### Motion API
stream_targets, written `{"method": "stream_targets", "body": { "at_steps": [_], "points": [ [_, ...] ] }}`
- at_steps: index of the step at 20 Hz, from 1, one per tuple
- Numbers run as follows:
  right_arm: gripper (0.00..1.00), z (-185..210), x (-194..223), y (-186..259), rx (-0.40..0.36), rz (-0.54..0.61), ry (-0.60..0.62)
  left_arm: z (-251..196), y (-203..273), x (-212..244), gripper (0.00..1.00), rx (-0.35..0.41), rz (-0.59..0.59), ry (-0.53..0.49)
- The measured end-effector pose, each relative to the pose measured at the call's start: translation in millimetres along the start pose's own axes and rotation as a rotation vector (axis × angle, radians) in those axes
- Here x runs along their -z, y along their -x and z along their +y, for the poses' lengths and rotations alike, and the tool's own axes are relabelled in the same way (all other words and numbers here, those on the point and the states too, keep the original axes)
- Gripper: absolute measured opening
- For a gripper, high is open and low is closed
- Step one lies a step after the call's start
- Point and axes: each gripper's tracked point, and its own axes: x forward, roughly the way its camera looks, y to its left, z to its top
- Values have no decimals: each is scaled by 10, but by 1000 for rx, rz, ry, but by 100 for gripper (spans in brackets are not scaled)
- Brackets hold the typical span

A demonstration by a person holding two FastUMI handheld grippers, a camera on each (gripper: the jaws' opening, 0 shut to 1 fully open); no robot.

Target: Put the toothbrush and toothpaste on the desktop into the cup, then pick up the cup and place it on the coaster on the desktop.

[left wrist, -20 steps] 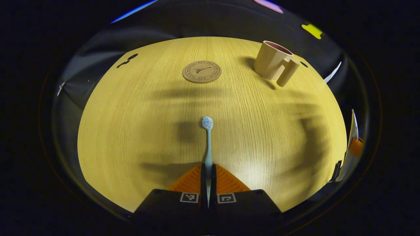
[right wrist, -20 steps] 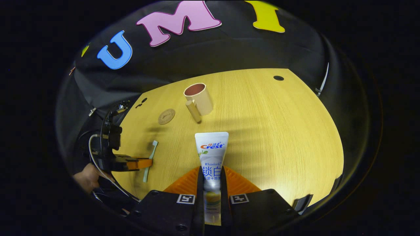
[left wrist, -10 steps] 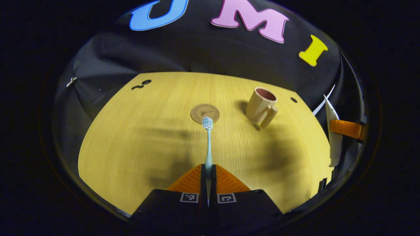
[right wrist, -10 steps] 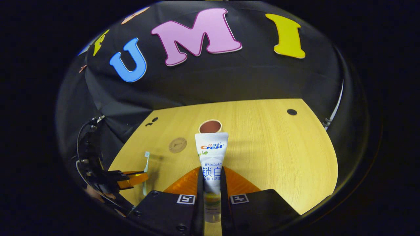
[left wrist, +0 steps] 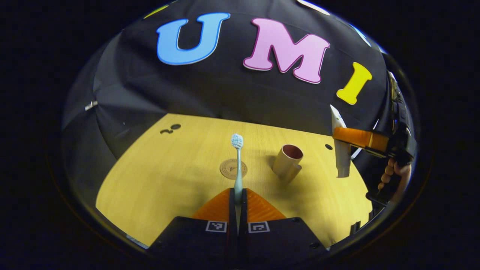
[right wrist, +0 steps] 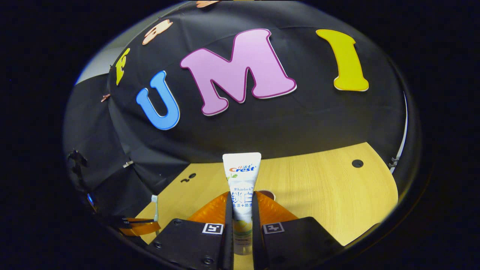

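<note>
Toothbrush (left wrist: 237,165) and toothpaste (right wrist: 242,187) stand upright, pinched in closed left tongs (left wrist: 237,195) and right tongs (right wrist: 242,204), ready for dropping into the cup (left wrist: 287,160).

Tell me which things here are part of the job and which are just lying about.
Part of the job:
toothbrush, held in left gripper
toothpaste, held in right gripper
cup
coaster

Just there:
table
wall cloth
clip on the cloth
</note>
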Motion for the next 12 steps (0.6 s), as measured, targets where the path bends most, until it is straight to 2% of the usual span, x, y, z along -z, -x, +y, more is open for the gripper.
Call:
{"method": "stream_targets", "body": {
  "at_steps": [4,7,12],
  "points": [
    [23,-42,-224,-272,-23,-84,19,-222,81,-214,6,1,-86,-10],
    [23,-113,-338,-497,-28,-153,57,-356,64,-250,6,16,-103,1],
    [23,-190,-188,-923,-29,-170,71,-277,-90,-246,6,-24,-100,-1]
  ]
}}
